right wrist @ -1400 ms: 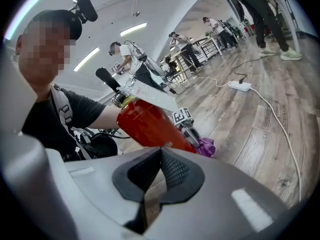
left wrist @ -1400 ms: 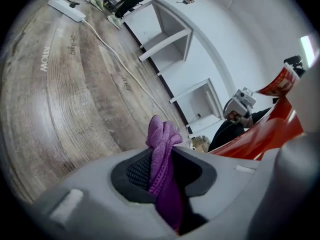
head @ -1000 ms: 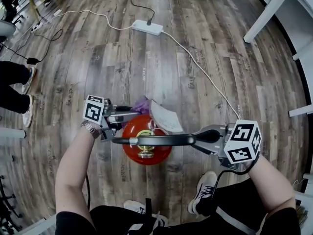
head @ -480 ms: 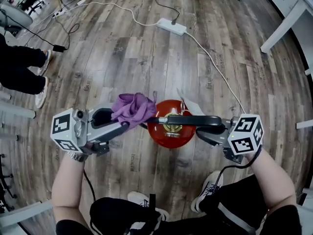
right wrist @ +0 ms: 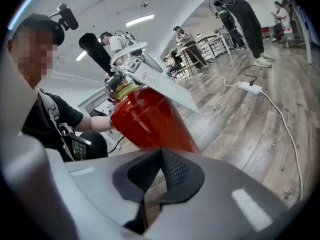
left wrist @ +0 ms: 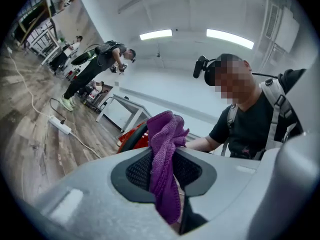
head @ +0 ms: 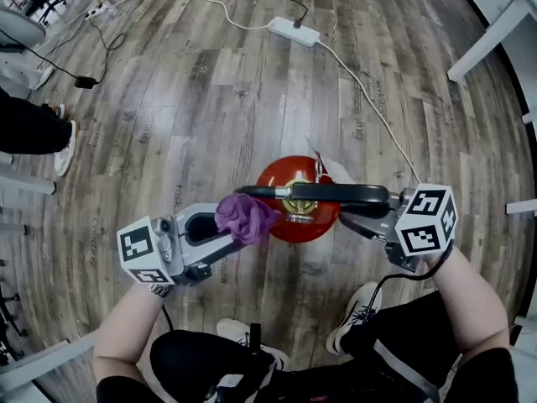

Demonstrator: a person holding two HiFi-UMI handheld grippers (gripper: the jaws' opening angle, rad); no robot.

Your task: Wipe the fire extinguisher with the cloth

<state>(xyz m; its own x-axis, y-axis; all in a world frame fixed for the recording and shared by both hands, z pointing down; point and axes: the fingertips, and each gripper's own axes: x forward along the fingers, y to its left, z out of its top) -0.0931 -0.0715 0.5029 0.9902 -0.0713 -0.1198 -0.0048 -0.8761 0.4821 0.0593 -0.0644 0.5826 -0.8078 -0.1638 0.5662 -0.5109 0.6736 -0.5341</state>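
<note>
The red fire extinguisher stands on the wood floor below me, its black lever handle across the brass valve. A crumpled purple cloth is clamped in my left gripper, which is shut on it at the extinguisher's left shoulder. In the left gripper view the cloth sticks up between the pads of the left gripper, with the red body just behind. My right gripper is shut with nothing in it, beside the handle's right end. Straight ahead of the right gripper rises the red cylinder.
A white paper tag hangs from the valve. A white power strip and its cable lie on the floor beyond. White table legs stand at the right, a bystander's foot at the left, my own shoe below.
My left gripper has lifted the cloth from behind the extinguisher's far left side, rolled, and come to its near left shoulder. The right gripper has stayed by the handle.
</note>
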